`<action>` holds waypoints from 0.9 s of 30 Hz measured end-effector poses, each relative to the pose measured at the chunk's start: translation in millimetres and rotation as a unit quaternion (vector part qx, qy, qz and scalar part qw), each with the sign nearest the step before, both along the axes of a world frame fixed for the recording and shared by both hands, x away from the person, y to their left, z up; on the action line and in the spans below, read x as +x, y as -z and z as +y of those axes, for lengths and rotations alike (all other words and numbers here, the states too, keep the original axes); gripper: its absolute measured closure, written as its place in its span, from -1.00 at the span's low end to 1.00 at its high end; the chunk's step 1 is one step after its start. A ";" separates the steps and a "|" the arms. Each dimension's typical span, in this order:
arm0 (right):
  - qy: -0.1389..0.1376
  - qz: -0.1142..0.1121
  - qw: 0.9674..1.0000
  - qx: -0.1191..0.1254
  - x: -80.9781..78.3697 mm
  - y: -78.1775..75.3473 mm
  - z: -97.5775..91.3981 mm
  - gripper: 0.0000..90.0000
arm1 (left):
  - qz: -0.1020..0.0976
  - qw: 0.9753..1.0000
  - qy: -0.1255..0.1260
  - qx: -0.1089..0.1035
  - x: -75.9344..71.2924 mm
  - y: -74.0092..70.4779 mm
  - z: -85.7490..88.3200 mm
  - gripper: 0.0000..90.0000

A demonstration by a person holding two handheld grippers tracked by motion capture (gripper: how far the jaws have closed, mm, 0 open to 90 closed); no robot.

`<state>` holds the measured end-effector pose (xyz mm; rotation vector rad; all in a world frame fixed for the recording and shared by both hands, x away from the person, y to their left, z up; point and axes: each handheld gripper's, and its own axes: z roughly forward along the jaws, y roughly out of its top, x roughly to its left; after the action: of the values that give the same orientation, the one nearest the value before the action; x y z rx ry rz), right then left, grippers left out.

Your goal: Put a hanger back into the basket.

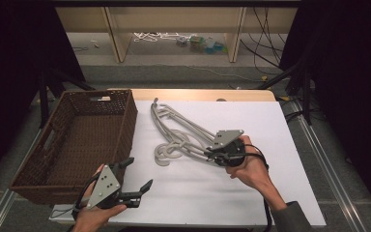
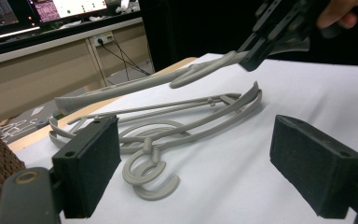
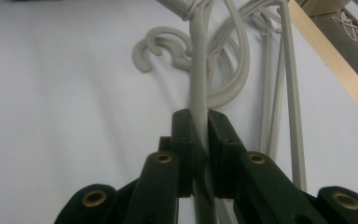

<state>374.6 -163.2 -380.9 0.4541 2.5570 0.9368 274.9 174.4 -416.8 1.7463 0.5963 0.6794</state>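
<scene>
Bright overhead light on white table point(image 1: 188, 193); surroundings dark. Soft shadows beneath hangers point(image 2: 168, 135). Near jaws blurred in both gripper views. High view soft, slightly grainy. No glare.

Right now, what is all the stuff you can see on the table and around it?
Hangers: a tangled pile, exact count unclear, grey, middle of the white sheet; one is lifted at its end.
Basket: one, brown wicker, left side of the table.
Table: one, white cover, wooden far edge.
Shelf unit: one, pale wood, on the floor beyond the table.
Right gripper: one, black, shut on a hanger.
Left gripper: one, black, jaws open, near the basket's front corner.
</scene>
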 end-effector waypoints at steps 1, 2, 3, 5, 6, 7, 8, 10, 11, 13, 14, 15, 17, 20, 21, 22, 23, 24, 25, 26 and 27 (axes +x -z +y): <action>0.000 0.000 1.000 0.000 0.0 0.0 0.0 0.84 | 0.000 1.000 0.000 0.000 0.0 0.0 0.0 -0.65; -0.005 0.000 1.000 0.002 -6.5 0.3 -2.2 0.84 | 0.003 1.000 0.001 -0.002 1.1 -1.4 -1.5 -0.64; -0.009 0.001 1.000 -0.002 -9.7 0.6 -3.2 0.84 | 0.001 1.000 0.006 0.004 2.3 -4.8 -4.3 -0.64; -0.012 0.002 1.000 -0.003 -13.1 1.1 -4.0 0.84 | 0.001 1.000 0.010 0.006 3.0 -6.4 -5.6 -0.64; -0.016 0.007 1.000 -0.003 -19.4 2.0 -6.4 0.84 | -0.001 1.000 0.015 0.019 4.8 -9.4 -7.2 -0.62; -0.017 0.009 1.000 -0.002 -22.2 2.3 -7.8 0.84 | -0.001 0.999 0.016 0.031 6.0 -10.6 -8.0 -0.60; -0.020 0.006 1.000 -0.003 -24.1 2.3 -9.6 0.84 | -0.003 0.999 0.013 0.047 7.6 -11.8 -9.1 -0.57; -0.023 0.004 1.000 -0.002 -29.0 1.0 -12.4 0.84 | 0.002 0.997 0.009 0.074 11.6 -13.7 -11.6 -0.53; -0.021 0.007 1.000 0.003 -32.4 0.3 -13.4 0.84 | 0.009 0.996 0.003 0.085 13.6 -14.3 -14.0 -0.52; -0.023 0.003 1.000 0.006 -36.8 -0.5 -15.4 0.84 | 0.014 0.993 -0.003 0.121 18.1 -14.8 -19.7 -0.48; -0.024 0.003 1.000 0.005 -39.0 -1.1 -16.2 0.84 | 0.015 0.990 -0.002 0.137 20.5 -15.1 -22.0 -0.48; -0.026 0.005 1.000 0.005 -41.7 -1.7 -16.7 0.84 | 0.019 0.990 -0.003 0.142 22.6 -15.0 -24.3 -0.47; -0.032 0.007 0.999 0.006 -46.5 -2.5 -17.9 0.84 | 0.026 0.989 0.004 0.142 26.9 -15.4 -27.7 -0.46; -0.039 0.010 0.999 0.003 -51.9 -3.6 -19.9 0.84 | 0.035 0.987 0.018 0.154 32.9 -17.3 -31.8 -0.42; -0.042 0.013 0.999 0.003 -53.7 -3.7 -20.4 0.84 | 0.027 0.986 0.023 0.162 35.1 -19.0 -32.6 -0.40; -0.042 0.008 0.999 0.004 -55.2 -2.9 -20.5 0.84 | 0.025 0.986 0.028 0.162 36.5 -20.2 -34.3 -0.40; -0.046 0.016 0.999 0.001 -56.9 -3.0 -20.8 0.84 | 0.026 0.986 0.033 0.162 37.5 -21.1 -36.4 -0.39; -0.046 0.012 0.999 0.001 -58.5 -1.9 -20.4 0.84 | 0.024 0.985 0.038 0.165 38.6 -22.2 -38.8 -0.39; -0.051 0.016 0.999 -0.003 -59.7 -2.0 -20.4 0.84 | 0.021 0.984 0.045 0.170 39.4 -23.1 -41.1 -0.39; -0.052 0.014 0.999 -0.002 -61.2 -1.5 -19.7 0.84 | 0.019 0.983 0.055 0.173 40.3 -23.3 -43.9 -0.38; -0.055 0.014 0.998 -0.003 -62.2 -2.0 -19.6 0.84 | 0.018 0.982 0.062 0.178 41.2 -23.2 -46.1 -0.37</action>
<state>312.4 -182.7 -378.9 0.3303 2.6314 0.9677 316.1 128.3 -393.7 2.1122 0.4018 0.6984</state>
